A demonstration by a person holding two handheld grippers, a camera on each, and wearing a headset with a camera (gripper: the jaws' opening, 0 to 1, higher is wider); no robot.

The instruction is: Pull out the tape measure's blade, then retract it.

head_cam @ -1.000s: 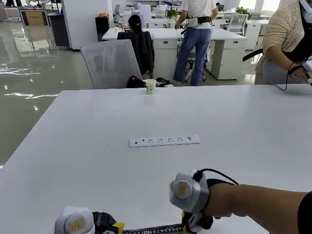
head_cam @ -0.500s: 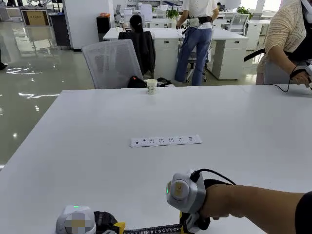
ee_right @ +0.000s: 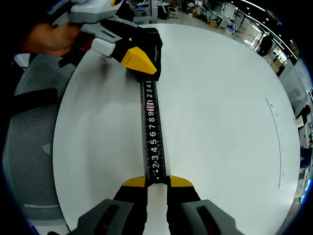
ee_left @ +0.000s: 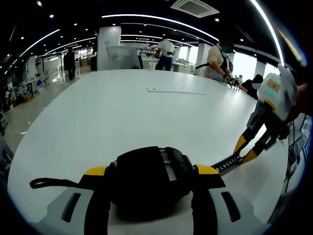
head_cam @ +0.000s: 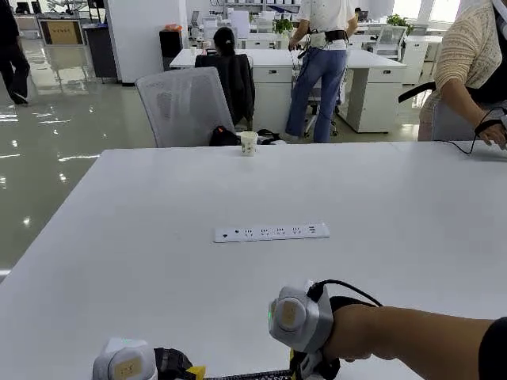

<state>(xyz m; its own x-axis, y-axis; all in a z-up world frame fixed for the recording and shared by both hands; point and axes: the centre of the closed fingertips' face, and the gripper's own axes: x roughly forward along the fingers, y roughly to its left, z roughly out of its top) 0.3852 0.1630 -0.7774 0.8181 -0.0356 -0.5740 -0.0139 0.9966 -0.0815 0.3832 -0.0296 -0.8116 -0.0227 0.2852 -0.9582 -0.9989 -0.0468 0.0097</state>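
Note:
A black and yellow tape measure case [ee_left: 151, 174] sits between the yellow-tipped fingers of my left gripper [ee_left: 151, 198], which is shut on it just above the white table [ee_left: 112, 112]. Its numbered blade [ee_right: 152, 132] runs straight out over the table, about 15 cm showing. My right gripper [ee_right: 157, 183] is shut on the blade's end. From the right gripper view the case [ee_right: 149, 41] lies far up the blade. In the head view both grippers sit at the bottom edge, left gripper [head_cam: 170, 366] and right gripper [head_cam: 305, 368], with the blade [head_cam: 253, 375] between them.
A white power strip [head_cam: 272, 233] lies mid-table. A paper cup [head_cam: 249, 142] stands at the far edge, with a grey mesh chair [head_cam: 186, 103] behind it. A person's arm [head_cam: 475, 103] reaches in at the far right corner. Other people stand at desks beyond.
My right gripper has edged left toward the left one, so the blade between them looks a little shorter. The head view has tilted up slightly.

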